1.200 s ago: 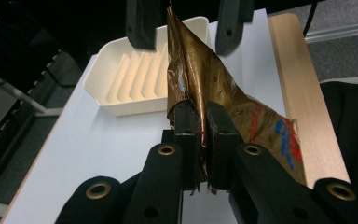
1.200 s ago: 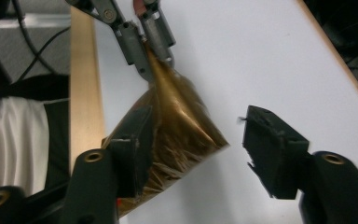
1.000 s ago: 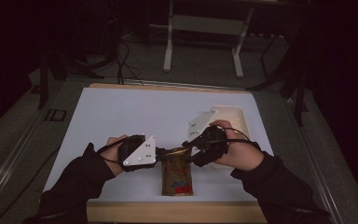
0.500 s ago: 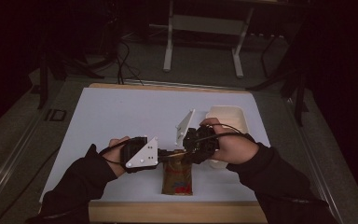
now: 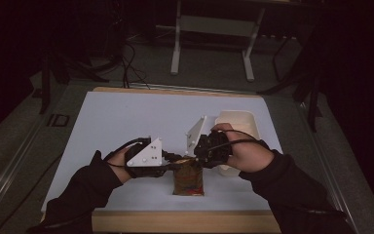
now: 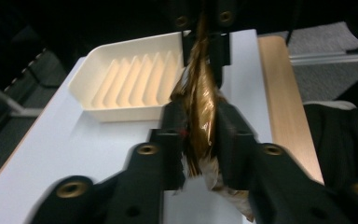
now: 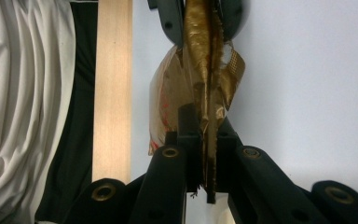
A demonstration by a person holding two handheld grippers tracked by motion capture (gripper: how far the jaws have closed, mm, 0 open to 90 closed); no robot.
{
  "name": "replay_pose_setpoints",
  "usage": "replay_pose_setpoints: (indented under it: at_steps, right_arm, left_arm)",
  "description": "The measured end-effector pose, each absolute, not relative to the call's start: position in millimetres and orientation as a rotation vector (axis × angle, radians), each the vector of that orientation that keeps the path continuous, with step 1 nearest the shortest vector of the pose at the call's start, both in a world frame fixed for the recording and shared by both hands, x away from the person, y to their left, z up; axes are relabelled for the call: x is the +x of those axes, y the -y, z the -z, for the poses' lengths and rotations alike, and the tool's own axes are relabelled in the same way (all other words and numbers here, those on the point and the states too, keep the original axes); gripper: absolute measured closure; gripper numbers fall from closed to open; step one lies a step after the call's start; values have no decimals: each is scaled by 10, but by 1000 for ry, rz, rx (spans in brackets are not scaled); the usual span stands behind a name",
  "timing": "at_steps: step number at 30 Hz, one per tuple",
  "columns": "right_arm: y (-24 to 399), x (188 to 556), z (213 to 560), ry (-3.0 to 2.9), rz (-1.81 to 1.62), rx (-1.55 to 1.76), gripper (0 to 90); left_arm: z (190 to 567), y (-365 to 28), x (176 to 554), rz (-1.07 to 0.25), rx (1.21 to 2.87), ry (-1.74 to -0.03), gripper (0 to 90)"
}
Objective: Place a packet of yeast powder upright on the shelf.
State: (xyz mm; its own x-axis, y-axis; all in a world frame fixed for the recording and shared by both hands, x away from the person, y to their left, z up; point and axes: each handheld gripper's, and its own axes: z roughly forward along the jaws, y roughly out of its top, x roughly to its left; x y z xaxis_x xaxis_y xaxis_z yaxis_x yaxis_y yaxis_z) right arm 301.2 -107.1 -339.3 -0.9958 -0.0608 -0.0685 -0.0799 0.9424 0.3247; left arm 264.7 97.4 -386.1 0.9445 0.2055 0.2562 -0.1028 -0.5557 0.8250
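Both tongs grip the same gold-brown foil pouch at its top edge, from opposite sides. In the high view the left tongs [image 5: 171,161] come in from the left and the right tongs [image 5: 198,155] from the right, meeting over the top of the pouch [image 5: 188,179], whose body lies on the white bench [image 5: 126,122] toward the near wooden edge [image 5: 185,222].

In the left gripper view, the left tongs [image 6: 200,135] are pressed together on the crumpled foil pouch [image 6: 199,107], and the right tongs [image 6: 204,32] pinch the same strip of foil just beyond, at the top of the view. A cream ribbed tray [image 6: 130,79] sits on the bench beyond and to the left of the left tongs.

In the right gripper view, the right tongs [image 7: 204,140] are closed on the foil pouch [image 7: 200,84], with the left tongs [image 7: 200,18] clamped on it farther along. The pouch's bulging side, with red print on it, hangs left of the pinched seam. The wooden edge [image 7: 114,84] runs alongside, with grey-white cloth [image 7: 23,107] past it.

In the high view the tray [image 5: 238,127] lies just behind the right hand [image 5: 246,153]; the left hand [image 5: 121,161] holds its tool level beside the pouch.
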Motion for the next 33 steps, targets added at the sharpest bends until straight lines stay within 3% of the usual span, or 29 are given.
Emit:
replay_pose_setpoints:
  at_steps: [12, 14, 16, 18, 33]
  right_arm:
    - [1314, 3011, 3158, -2934, -563, -119, 872]
    - [1342, 3005, 3117, -2928, -583, -139, 872]
    - [1365, 3009, 3081, -2924, -603, -138, 872]
    - [1387, 3006, 3049, -2908, -616, -150, 872]
    - [1801, 3098, 2686, -2745, -742, -72, 870]
  left_arm:
    - [3926, -1280, 2756, -316, 1951, -362, 288]
    - [3950, -1301, 2753, -315, 1946, -379, 172]
    - [3973, -1320, 2751, -310, 1932, -397, 145]
    - [3989, -1324, 2748, -289, 1939, -411, 41]
    - [4401, -1561, 2571, -173, 1926, -502, 23]
